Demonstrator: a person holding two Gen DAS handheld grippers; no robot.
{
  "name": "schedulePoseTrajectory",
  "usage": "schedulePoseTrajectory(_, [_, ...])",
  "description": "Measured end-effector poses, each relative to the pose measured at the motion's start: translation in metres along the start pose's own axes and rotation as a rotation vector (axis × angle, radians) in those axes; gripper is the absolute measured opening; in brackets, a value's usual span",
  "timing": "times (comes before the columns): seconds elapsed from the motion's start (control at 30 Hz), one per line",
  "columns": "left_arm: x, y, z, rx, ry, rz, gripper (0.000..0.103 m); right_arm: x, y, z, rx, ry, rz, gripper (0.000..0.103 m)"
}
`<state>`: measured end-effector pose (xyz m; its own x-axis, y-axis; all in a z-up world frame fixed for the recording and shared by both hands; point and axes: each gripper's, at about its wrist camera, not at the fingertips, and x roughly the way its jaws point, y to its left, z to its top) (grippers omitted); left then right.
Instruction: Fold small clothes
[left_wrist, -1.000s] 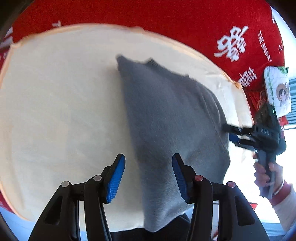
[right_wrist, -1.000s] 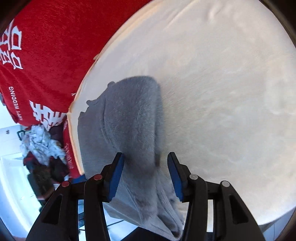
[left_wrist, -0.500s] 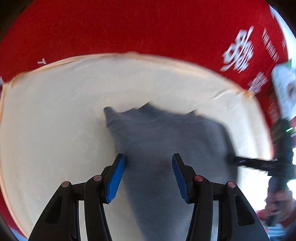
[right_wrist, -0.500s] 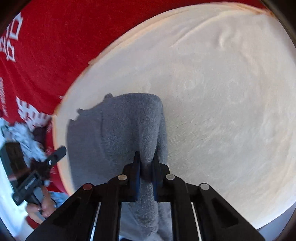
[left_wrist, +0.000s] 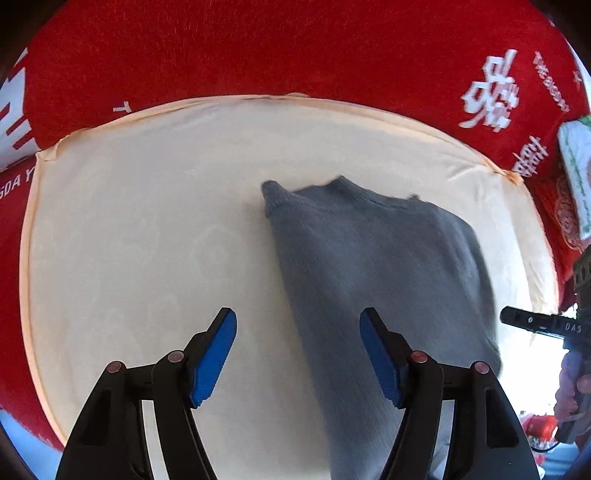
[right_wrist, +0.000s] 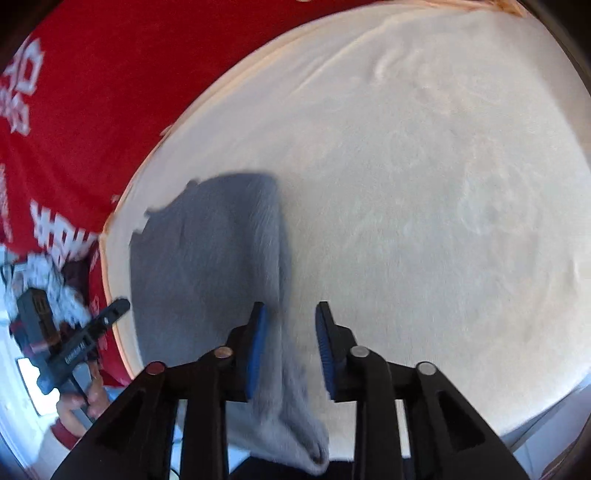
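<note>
Currently both grippers' fingers were spread, holding nothing. The left gripper (left_wrist: 297, 354) hung over the cream pad (left_wrist: 147, 240), the grey garment (left_wrist: 369, 258) lying ahead and right of its fingers, its near end hanging off the pad's edge. The right gripper (right_wrist: 290, 345) straddled the garment's (right_wrist: 207, 258) near fold edge. Best to pinch the hanging end at both corners, lift evenly and fold forward.

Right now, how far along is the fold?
Done: grey garment seems doubled lengthwise on the cream cloth. In hand: nothing; left gripper and right gripper both open. Left: its near end overhangs the edge, so probably another fold.
</note>
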<state>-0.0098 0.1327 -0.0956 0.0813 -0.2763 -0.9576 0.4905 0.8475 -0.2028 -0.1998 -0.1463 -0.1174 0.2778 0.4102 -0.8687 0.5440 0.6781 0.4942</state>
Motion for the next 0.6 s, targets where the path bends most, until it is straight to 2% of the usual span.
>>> schedulePoseTrajectory(0.17, [-0.024, -0.025, -0.028, 0.021, 0.015, -0.077, 0.07, -0.017, 0.025, -0.039, -0.101, 0.009, 0.036, 0.016])
schedulePoseTrajectory(0.27, [-0.02, -0.048, -0.048, 0.052, 0.054, -0.105, 0.07, -0.013, 0.035, -0.053, -0.118, 0.031, 0.075, 0.015])
schedulePoseTrajectory(0.33, [-0.011, -0.057, -0.058, 0.07, 0.075, -0.093, 0.07, -0.002, 0.037, -0.058, -0.128, 0.045, 0.056, 0.015])
schedulePoseTrajectory(0.43, [0.011, -0.061, -0.072, 0.079, 0.081, -0.011, 0.07, 0.023, 0.027, -0.06, -0.14, 0.08, -0.032, 0.013])
schedulePoseTrajectory(0.47, [0.014, -0.059, -0.073, 0.073, 0.081, -0.004, 0.07, 0.029, 0.024, -0.06, -0.142, 0.09, -0.052, 0.01])
schedulePoseTrajectory(0.5, [0.016, -0.057, -0.075, 0.061, 0.081, -0.002, 0.07, 0.038, 0.018, -0.061, -0.14, 0.105, -0.067, 0.002])
schedulePoseTrajectory(0.6, [0.019, -0.049, -0.076, 0.032, 0.1, -0.009, 0.07, 0.046, 0.011, -0.061, -0.126, 0.104, -0.056, 0.0])
